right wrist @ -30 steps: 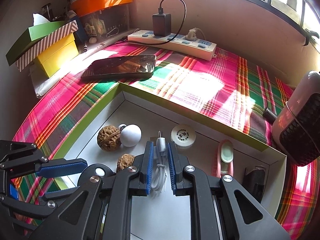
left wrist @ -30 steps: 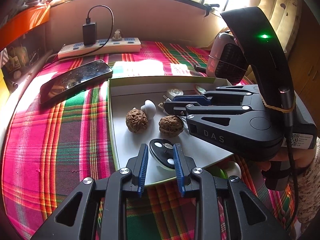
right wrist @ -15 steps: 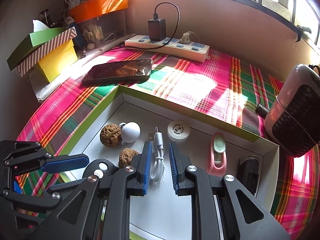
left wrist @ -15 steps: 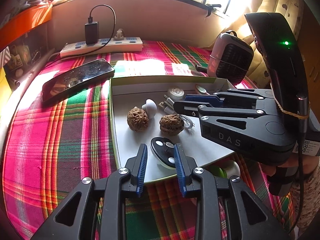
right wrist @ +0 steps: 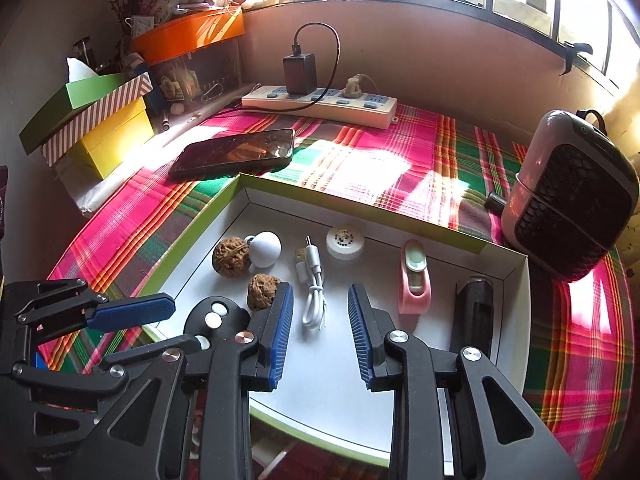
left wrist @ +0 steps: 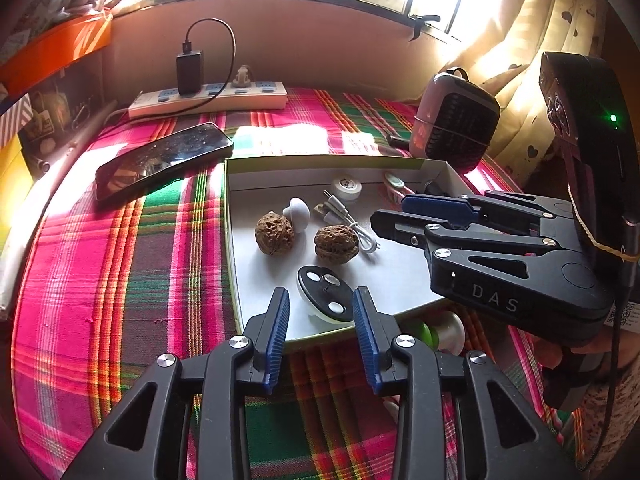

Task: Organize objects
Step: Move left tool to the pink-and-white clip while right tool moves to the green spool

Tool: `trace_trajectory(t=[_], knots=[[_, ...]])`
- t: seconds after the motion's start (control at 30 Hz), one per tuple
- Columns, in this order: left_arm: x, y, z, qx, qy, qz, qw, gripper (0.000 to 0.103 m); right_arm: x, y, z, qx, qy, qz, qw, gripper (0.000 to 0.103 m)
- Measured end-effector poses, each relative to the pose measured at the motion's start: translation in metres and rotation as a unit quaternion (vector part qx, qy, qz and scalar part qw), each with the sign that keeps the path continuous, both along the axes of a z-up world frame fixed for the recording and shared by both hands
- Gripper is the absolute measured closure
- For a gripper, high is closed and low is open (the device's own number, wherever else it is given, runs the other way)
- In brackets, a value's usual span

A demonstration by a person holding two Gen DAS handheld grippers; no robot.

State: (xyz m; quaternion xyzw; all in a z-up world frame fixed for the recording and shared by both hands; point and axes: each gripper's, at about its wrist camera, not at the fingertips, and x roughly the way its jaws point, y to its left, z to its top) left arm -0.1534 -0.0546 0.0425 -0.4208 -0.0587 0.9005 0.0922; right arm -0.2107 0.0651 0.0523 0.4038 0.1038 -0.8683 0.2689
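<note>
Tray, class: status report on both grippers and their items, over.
Both sets of jaws just opened: left gripper around the black disc, right gripper around the white cable, neither pressed. Both items lie in the tray. Nothing in the way.

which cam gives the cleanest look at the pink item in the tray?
Right wrist view. The pink item lies fully visible on the tray floor, right of the white cable. In the left wrist view only its far end shows; the right gripper covers the rest.
</note>
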Motion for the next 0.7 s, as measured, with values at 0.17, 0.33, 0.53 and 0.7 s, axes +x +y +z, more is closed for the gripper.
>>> trace_trajectory(t=[0.17,0.33,0.53,0.7], knots=[[0.011,0.001,0.005,-0.007,0.010,0.004,0.9999,0.071,0.016,0.008,0.006,-0.004,0.016,-0.012,1.000,0.067],[0.020,0.001,0.009,-0.011,0.019,0.006,0.9997,0.070,0.032,0.018,0.009,-0.007,0.025,-0.029,0.999,0.067],[0.031,0.002,0.011,-0.015,0.023,0.007,0.9996,0.069,0.048,0.031,0.011,-0.017,0.034,-0.053,0.998,0.067],[0.037,0.001,0.010,-0.011,0.022,0.006,0.9997,0.069,0.060,0.041,0.013,-0.018,0.048,-0.065,0.997,0.060]])
